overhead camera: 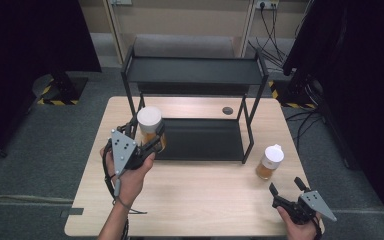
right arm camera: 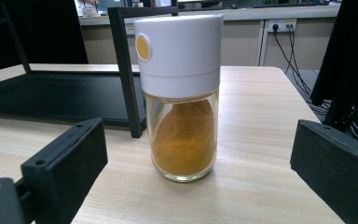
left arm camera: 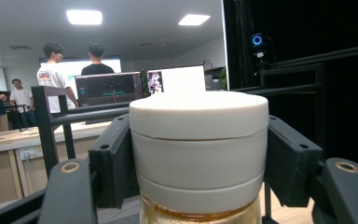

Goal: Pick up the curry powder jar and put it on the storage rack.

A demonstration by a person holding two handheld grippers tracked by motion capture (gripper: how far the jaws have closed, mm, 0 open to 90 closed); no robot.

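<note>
Two spice jars in play: left gripper (overhead camera: 147, 138) clamps one jar (overhead camera: 150, 126) by its white lid at the rack's (overhead camera: 195, 70) lower shelf edge; keep it upright, set down flat. Right gripper (overhead camera: 287, 188) gapes wide near the second jar (overhead camera: 269, 162) on the table (overhead camera: 200, 195); centre jaws first

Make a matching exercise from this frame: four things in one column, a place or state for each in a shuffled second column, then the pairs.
1. left gripper
2. right gripper
3. jar with the white lid
4. spice jar

A. stands free on the table, right of the black shelf
B. jaws open, holding nothing
C. clamped between two jaws at the shelf's left end
D. jaws shut on a jar

Pairs: 1-D, 2-B, 3-C, 4-A
</note>
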